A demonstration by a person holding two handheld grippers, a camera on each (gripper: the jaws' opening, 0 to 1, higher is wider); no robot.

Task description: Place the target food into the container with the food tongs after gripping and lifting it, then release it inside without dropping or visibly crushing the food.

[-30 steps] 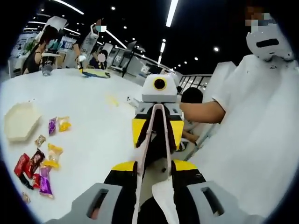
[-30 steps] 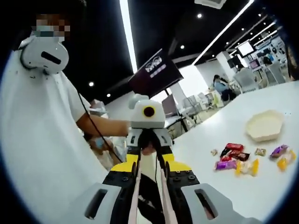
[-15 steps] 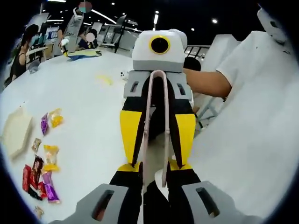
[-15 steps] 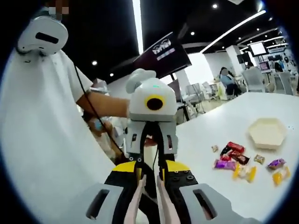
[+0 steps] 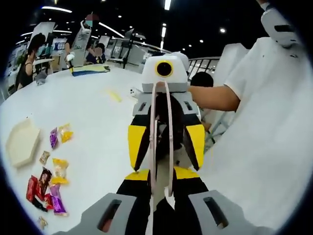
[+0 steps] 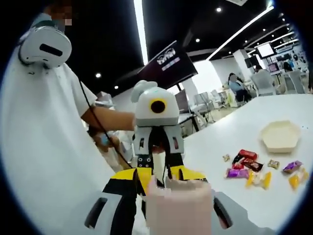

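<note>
Tongs (image 5: 160, 142) pinched in left gripper (image 5: 160, 188), raised off desk (image 5: 98, 127). Right gripper (image 6: 157, 183) fingers blurred, state unclear. Snacks (image 6: 254, 169) beside tray (image 6: 279, 136), untouched.

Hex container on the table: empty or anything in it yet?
Empty. The container shows a bare pale inside in both gripper views; the wrapped snacks all lie on the table beside it.

Pale hexagonal container (image 5: 21, 142), empty and upright on the white table. Wrapped snacks (image 5: 53, 169) in purple, yellow, red and brown lie scattered just beside it. Pink food tongs (image 5: 161, 142) held upright, arms nearly together.
</note>
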